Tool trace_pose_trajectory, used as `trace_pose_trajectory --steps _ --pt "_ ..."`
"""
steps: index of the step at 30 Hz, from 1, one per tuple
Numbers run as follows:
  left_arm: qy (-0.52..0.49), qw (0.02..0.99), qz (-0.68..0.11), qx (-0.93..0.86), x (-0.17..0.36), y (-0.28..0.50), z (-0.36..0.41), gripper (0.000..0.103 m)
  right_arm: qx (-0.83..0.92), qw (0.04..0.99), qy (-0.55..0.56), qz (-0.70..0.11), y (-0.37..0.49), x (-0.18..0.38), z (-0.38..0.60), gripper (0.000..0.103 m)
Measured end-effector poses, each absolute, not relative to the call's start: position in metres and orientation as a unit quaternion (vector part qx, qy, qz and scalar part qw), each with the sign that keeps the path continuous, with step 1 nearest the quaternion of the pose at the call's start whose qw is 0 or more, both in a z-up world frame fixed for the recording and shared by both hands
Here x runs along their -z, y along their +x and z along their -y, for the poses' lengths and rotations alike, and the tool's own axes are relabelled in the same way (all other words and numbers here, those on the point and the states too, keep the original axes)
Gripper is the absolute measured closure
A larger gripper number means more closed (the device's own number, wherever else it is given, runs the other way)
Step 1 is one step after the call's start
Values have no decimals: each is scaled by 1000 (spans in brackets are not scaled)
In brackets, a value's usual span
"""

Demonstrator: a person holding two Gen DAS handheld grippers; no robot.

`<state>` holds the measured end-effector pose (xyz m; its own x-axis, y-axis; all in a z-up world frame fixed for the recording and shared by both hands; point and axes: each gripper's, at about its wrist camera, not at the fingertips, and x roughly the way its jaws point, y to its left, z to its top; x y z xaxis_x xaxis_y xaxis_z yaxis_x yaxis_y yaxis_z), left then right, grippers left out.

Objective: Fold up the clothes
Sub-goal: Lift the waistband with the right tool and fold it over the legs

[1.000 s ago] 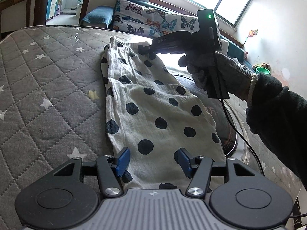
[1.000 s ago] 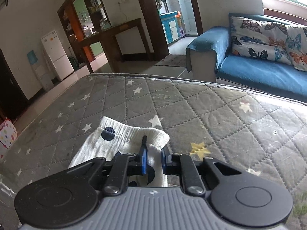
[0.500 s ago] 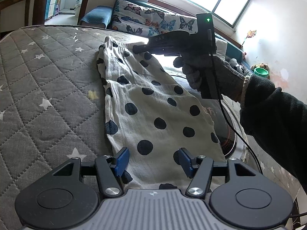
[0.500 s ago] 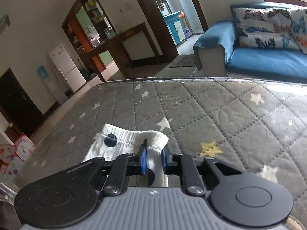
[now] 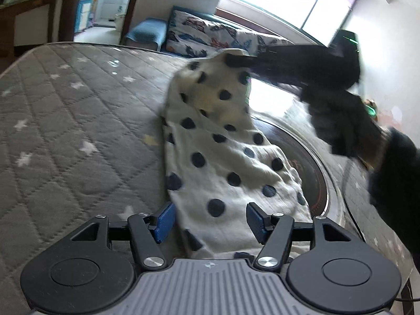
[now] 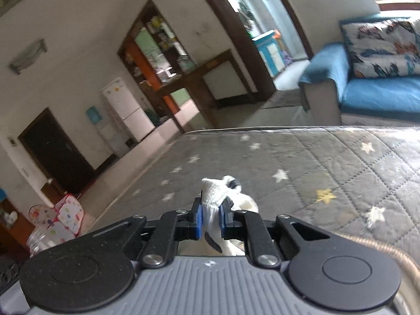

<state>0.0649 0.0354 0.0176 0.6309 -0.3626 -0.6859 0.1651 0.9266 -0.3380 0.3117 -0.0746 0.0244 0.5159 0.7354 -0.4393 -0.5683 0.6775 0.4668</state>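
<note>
Right gripper [image 5: 236, 60] lifts the polka-dot garment's [image 5: 218, 141] far end off the quilted mattress [image 5: 78, 120].

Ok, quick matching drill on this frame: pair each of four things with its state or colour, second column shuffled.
Things:
1. left gripper
2. right gripper
3. polka-dot garment
4. sofa

States or colours:
A. blue, with a butterfly-print cushion on it
B. jaws shut on a bunched end of cloth
C. white with dark dots, far end lifted off the quilted mattress
D. jaws wide open, cloth lying between them

Pairs: 1-D, 2-B, 3-C, 4-A
</note>
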Motion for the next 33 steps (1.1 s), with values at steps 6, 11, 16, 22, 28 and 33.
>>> trace_pose_trajectory --steps 6,11,16,22,28,33 --pt "-141 904 -387 111 -27 49 -66 39 -416 853 95 -300 243 -50 69 91" --pt "-155 910 -373 93 -34 34 -86 39 -447 841 62 -299 170 -64 67 91" --pt "-165 917 -353 89 -45 17 -99 39 -479 824 31 -302 94 -71 72 91" --pt "-155 921 -341 109 -55 1 -96 38 -502 814 -87 -279 12 -57 73 90" --pt "-138 917 -336 166 -63 -9 -71 38 -494 797 -236 -254 -30 -25 55 90" --pt "-122 909 -335 217 -66 -4 -41 37 -489 781 -321 -217 -55 -7 44 90"
